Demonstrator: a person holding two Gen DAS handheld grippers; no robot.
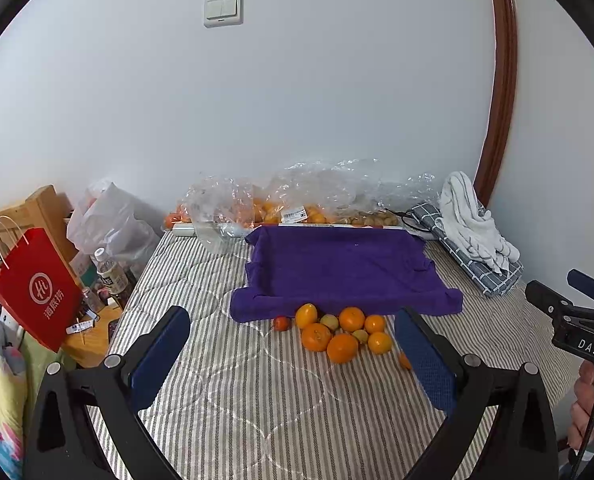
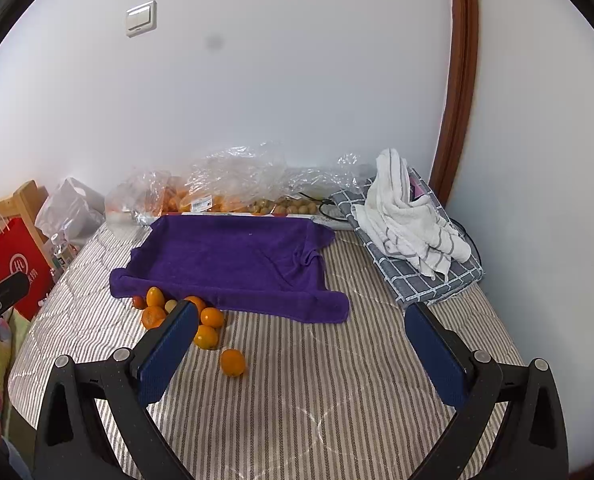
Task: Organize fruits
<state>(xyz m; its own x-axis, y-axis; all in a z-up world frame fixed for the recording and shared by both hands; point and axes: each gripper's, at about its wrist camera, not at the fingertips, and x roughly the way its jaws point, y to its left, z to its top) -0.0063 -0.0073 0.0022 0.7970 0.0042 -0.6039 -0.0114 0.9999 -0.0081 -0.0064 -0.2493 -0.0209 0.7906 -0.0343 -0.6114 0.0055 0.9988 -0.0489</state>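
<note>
A heap of fruit [image 1: 339,330] lies on the striped mattress [image 1: 225,392], touching the near edge of a purple towel [image 1: 337,268]: round oranges of differing sizes, two small pale yellow-green ones and a little red one [image 1: 281,323]. One orange [image 2: 232,362] sits apart. The left gripper [image 1: 293,356] and right gripper [image 2: 301,356] both hover spread wide, empty.

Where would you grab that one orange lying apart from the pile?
Across its round middle, coming down from above. The stray orange sits alone on the striped mattress, clear on every side, so open jaws can straddle it freely.
</note>
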